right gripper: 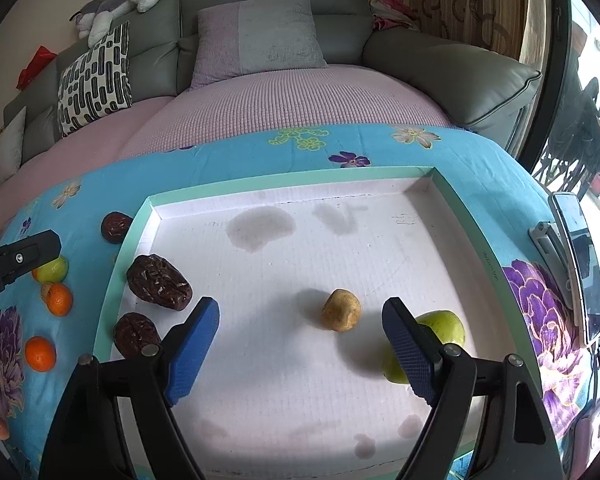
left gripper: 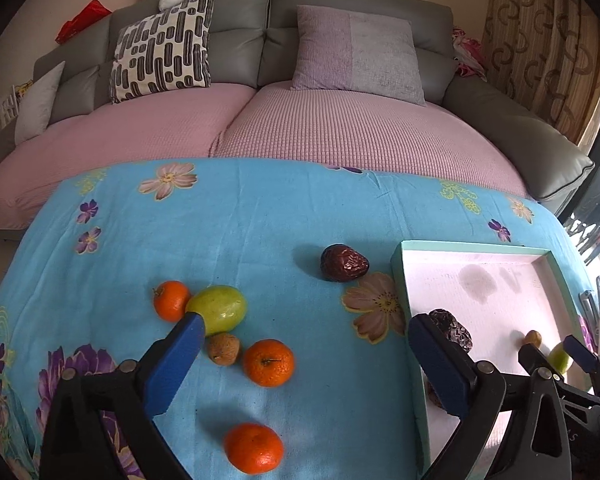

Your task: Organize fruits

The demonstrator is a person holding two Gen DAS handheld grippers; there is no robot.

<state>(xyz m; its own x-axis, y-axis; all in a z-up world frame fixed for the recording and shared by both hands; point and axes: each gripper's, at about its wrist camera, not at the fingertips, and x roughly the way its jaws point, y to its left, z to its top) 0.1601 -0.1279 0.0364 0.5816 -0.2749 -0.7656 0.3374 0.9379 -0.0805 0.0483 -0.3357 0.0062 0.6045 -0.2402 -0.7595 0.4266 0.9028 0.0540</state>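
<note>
Right wrist view: right gripper (right gripper: pixel 300 344) hangs low over the tray (right gripper: pixel 296 178), jaws spread wide, nothing pinched.
Right gripper contact: right pad sits in front of the green fruit in tray (right gripper: pixel 446 326); can't tell if touching; the gap between the pads holds nothing.
Left gripper: left gripper (left gripper: pixel 304 360) over the blue floral cloth (left gripper: pixel 260 216) just left of the tray, jaws spread wide, holding nothing.
Left gripper contact: left pad tip overlaps the green fruit on cloth (left gripper: pixel 220 308); touching or just above, unclear.
Step in hand: judged mid-sort; some fruit already in the tray, both tongs empty, so between a drop and the next pick.
Next move: likely left gripper drops over a fruit left of the tray, closes, carries it over the tray rim; round fruit may roll, so needs a centred pinch.
In tray: two dark wrinkled dates near its left wall, far one (right gripper: pixel 158 282), near one (right gripper: pixel 136 334); small tan fruit in tray (right gripper: pixel 340 310) mid-floor; green fruit toward its right side.
Left of tray, on cloth: third date (left gripper: pixel 344 263) nearest the tray's far-left corner; tangerine by the green fruit (left gripper: pixel 171 300); middle tangerine (left gripper: pixel 269 362); nearest tangerine (left gripper: pixel 254 448); small tan fruit on cloth (left gripper: pixel 223 349) between the green fruit and middle tangerine.
Right of tray: phone on a clip stand (right gripper: pixel 576 264).
Beyond tray: grey sofa (right gripper: pixel 452 76) with cushions and a plush toy.
Tray floor: stained patches.
</note>
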